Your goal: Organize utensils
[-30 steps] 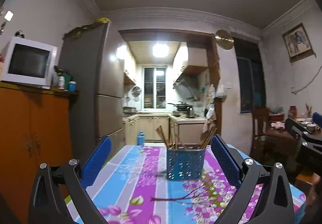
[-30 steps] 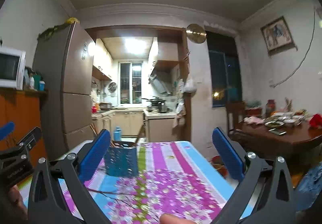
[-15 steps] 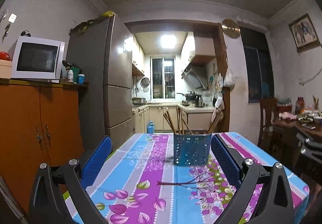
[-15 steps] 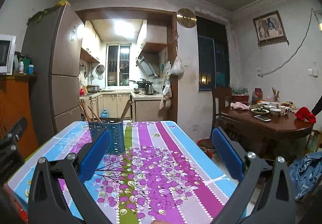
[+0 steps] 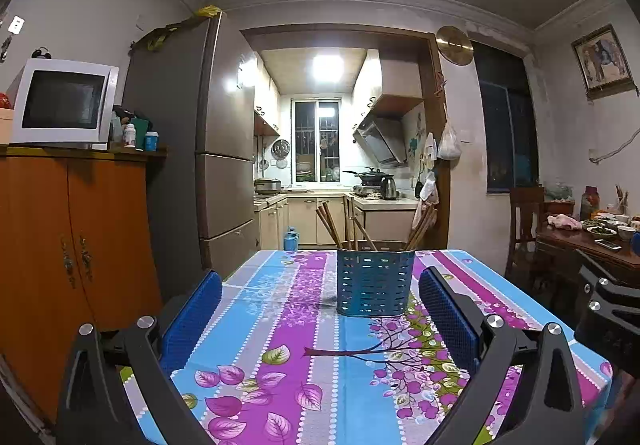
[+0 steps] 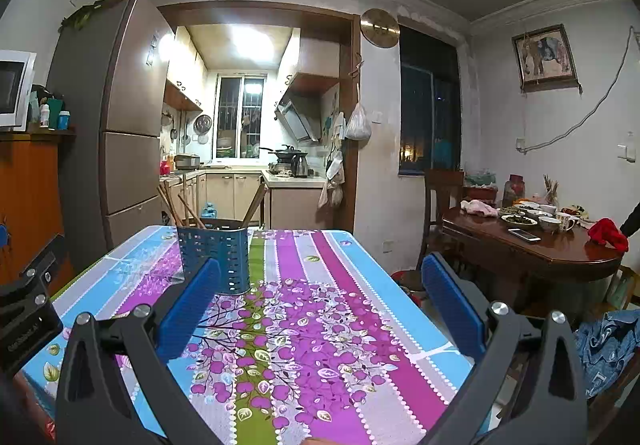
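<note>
The left gripper [image 5: 320,309] with blue ribbed pads is held above the near part of a table covered by a floral striped tablecloth in blue, purple and green [image 5: 280,345], jaws spread wide, nothing between them. The right gripper [image 6: 320,297], same build, is likewise held wide apart and empty over the same cloth. A blue perforated metal utensil holder [image 5: 375,283] is seen standing upright toward the far half of the table, roughly centred between the left fingers and well ahead of them; in the right view it sits left of centre, its lower part partly hidden behind the left blue pad [image 6: 188,311]. Brown wooden chopsticks [image 5: 330,223] are held in the holder, leaning outward to both sides. No loose utensils are seen on the cloth. A grey refrigerator [image 5: 208,149] and an orange wooden cabinet [image 5: 72,245] with a white microwave [image 5: 62,101] on top are seen at left; a dark wooden dining table [image 6: 560,249] with dishes is at right. Part of the left gripper's body is visible at the right view's left edge.
</note>
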